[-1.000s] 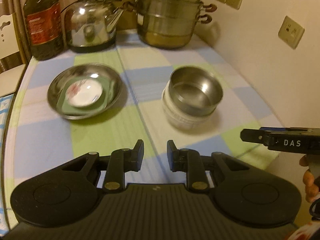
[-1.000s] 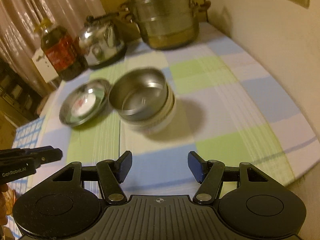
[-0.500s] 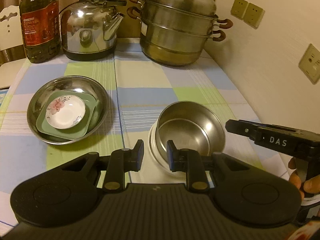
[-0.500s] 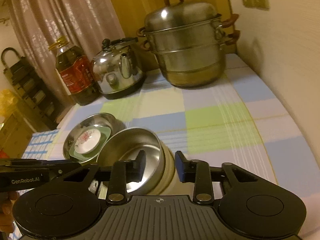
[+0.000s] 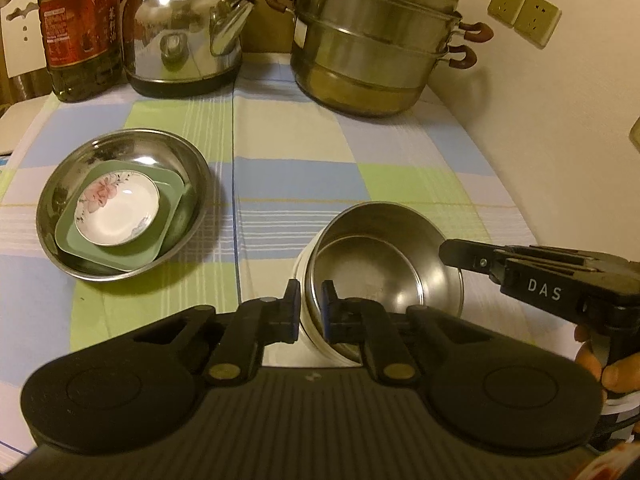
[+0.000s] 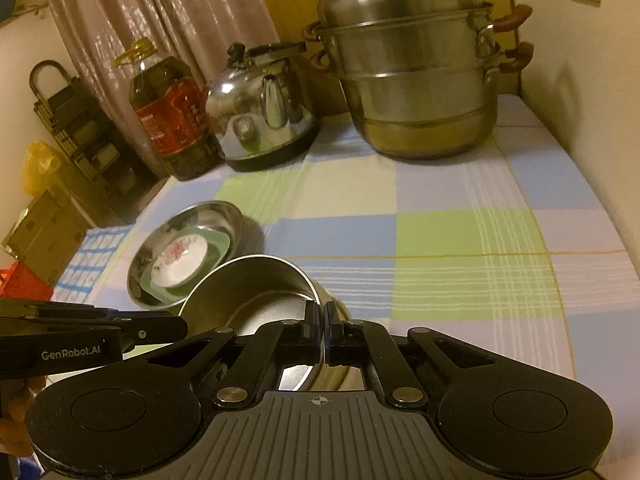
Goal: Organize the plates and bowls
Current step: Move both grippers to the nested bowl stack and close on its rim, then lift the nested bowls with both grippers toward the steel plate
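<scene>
A steel bowl (image 5: pixel 384 268) sits nested in a white bowl (image 5: pixel 310 328) on the checked tablecloth. My left gripper (image 5: pixel 307 307) is shut on the near rims of both bowls, one finger outside the white wall, one inside the steel bowl. My right gripper (image 6: pixel 324 330) is shut on the steel bowl's (image 6: pixel 248 292) right rim; it also shows from the side in the left wrist view (image 5: pixel 452 254). To the left, a wide steel dish (image 5: pixel 64 200) holds a green square plate (image 5: pixel 168 224) with a small floral saucer (image 5: pixel 118 212) on top.
A steel kettle (image 5: pixel 184 28), a stacked steamer pot (image 5: pixel 380 48) and an oil bottle (image 5: pixel 80 28) stand at the back of the table. A wall with sockets (image 5: pixel 524 12) runs along the right. Boxes and a rack (image 6: pixel 72 136) stand off the table's left.
Both grippers moved in onto the nested bowls and closed: the left on the near rims, the right on the steel bowl's right rim.
</scene>
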Demonstrator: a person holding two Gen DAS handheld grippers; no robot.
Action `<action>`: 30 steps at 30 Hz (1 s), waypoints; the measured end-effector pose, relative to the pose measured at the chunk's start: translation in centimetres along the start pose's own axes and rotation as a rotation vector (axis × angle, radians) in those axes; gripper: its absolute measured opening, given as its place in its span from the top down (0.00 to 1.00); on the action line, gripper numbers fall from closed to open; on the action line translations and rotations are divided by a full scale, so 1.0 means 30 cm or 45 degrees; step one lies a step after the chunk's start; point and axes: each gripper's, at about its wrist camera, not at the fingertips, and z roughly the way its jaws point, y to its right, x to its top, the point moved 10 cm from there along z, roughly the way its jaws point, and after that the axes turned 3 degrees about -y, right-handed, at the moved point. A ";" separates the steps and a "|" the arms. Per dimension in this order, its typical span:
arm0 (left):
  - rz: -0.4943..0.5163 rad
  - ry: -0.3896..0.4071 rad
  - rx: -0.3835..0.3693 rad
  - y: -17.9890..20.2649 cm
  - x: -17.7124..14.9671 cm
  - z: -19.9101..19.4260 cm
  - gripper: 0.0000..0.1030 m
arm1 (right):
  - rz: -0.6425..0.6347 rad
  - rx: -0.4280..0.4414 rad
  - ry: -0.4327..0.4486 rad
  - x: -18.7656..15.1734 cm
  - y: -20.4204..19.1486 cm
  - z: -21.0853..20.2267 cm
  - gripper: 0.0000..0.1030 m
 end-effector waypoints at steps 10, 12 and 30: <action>-0.042 -0.055 0.019 -0.012 0.000 0.055 0.90 | -0.003 0.042 -0.052 0.017 0.020 0.030 0.91; -0.052 -0.067 0.016 -0.013 -0.001 0.066 0.90 | -0.012 0.035 -0.075 0.009 0.023 0.046 0.86; -0.056 -0.111 0.030 -0.016 0.037 0.103 0.89 | 0.309 0.090 -0.306 0.037 0.105 0.110 0.84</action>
